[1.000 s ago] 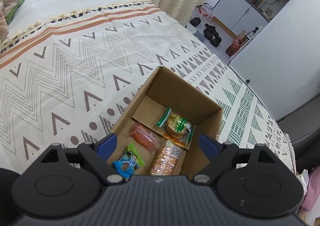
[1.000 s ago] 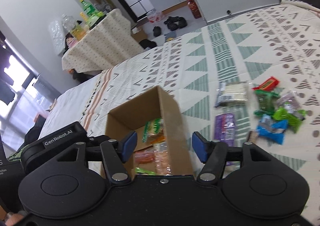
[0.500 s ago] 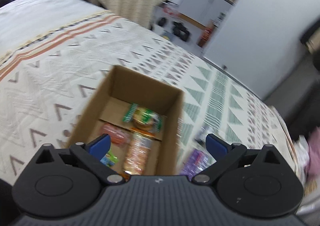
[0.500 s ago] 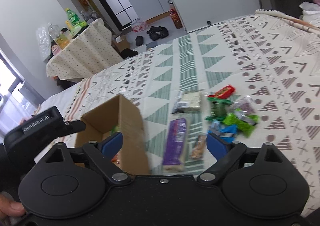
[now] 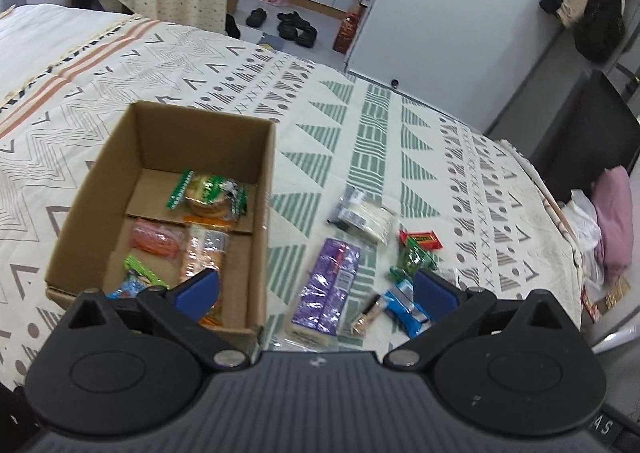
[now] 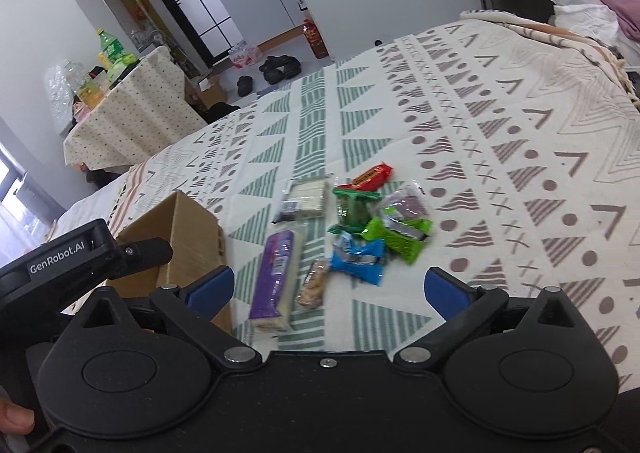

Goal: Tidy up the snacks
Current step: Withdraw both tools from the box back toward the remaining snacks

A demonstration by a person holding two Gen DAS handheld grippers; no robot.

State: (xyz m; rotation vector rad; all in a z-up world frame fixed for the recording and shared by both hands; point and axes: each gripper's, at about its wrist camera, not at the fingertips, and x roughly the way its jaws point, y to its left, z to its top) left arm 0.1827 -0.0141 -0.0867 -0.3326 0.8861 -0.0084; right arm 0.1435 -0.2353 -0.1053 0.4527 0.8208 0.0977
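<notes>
At the left edge of the right wrist view, a black gripper body (image 6: 60, 265) carries the white lettering "GenRobot.AI". In the left wrist view's lower right corner, raised characters (image 5: 602, 428), possibly "AS", stand on dark housing. Snack wrapper print is too small to read.

A home: patterned bedspread (image 5: 360, 125), shoes (image 5: 296, 27) on the floor, kitchen cabinets (image 6: 276, 9).
</notes>
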